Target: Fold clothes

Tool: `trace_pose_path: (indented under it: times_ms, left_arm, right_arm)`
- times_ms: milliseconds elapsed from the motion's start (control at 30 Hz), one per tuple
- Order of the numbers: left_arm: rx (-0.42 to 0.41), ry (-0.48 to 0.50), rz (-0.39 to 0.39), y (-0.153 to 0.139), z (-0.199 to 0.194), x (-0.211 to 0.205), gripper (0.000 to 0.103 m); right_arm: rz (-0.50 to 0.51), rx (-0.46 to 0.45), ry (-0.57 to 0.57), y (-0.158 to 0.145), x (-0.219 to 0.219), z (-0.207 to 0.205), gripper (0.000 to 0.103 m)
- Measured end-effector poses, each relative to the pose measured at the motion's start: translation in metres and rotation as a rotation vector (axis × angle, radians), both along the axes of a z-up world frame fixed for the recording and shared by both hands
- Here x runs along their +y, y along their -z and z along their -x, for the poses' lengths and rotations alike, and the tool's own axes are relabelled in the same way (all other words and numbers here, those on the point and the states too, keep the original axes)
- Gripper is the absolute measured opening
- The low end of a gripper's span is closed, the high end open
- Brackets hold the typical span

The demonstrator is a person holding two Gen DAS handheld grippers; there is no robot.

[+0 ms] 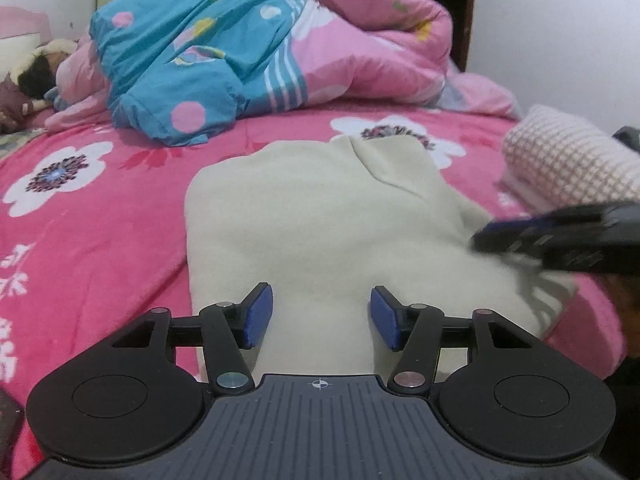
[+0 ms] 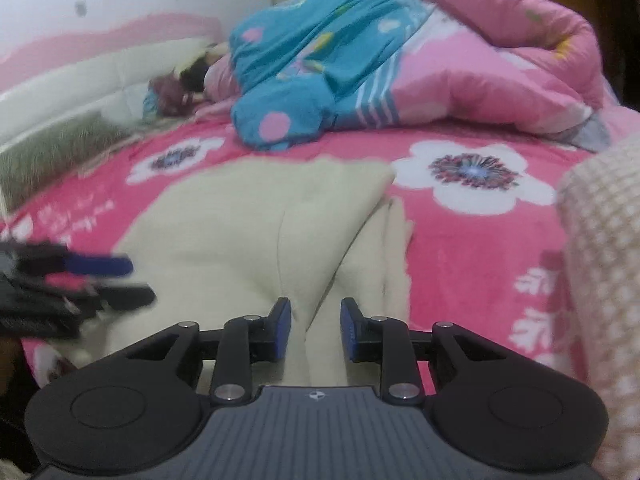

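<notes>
A cream fleece garment (image 1: 320,216) lies flat on the pink flowered bed, partly folded, with a fold ridge running toward the far end. My left gripper (image 1: 321,314) is open just above its near edge, holding nothing. In the right wrist view the same garment (image 2: 248,224) shows with a raised crease down its middle. My right gripper (image 2: 315,328) is open over the near right part of the cloth, its blue pads either side of the crease. Each gripper appears blurred in the other's view: the right one (image 1: 560,240) and the left one (image 2: 72,284).
A bundled blue and pink quilt (image 1: 260,48) lies at the far side of the bed. A folded pink checked cloth (image 1: 568,160) sits at the right. A stuffed toy (image 1: 36,72) lies at the far left by the white headboard (image 2: 80,88).
</notes>
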State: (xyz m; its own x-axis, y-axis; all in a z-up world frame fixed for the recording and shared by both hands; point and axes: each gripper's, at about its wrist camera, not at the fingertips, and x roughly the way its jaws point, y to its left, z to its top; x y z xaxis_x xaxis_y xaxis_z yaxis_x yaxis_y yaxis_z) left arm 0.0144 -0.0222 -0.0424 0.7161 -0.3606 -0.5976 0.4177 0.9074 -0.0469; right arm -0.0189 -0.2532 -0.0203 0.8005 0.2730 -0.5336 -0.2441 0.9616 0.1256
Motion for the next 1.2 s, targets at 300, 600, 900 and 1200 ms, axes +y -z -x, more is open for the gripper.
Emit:
trace_pose_path:
  times_ms: [300, 600, 900, 1200]
  left_arm:
    - [0.048, -0.061, -0.073, -0.009, 0.000, -0.014, 0.060]
    - [0.051, -0.113, -0.159, -0.015, -0.001, -0.025, 0.072]
    - [0.057, -0.158, -0.206, -0.016, -0.004, -0.029, 0.086]
    - [0.055, -0.193, -0.238, -0.015, -0.008, -0.030, 0.100]
  right_arm:
    - [0.059, -0.076, -0.195, 0.007, 0.010, 0.054, 0.029]
    - [-0.137, -0.013, -0.023, -0.017, -0.023, 0.031, 0.058]
    - [-0.300, 0.154, 0.123, 0.000, -0.057, -0.010, 0.071]
    - [-0.336, 0.244, 0.136, 0.017, -0.058, -0.029, 0.079]
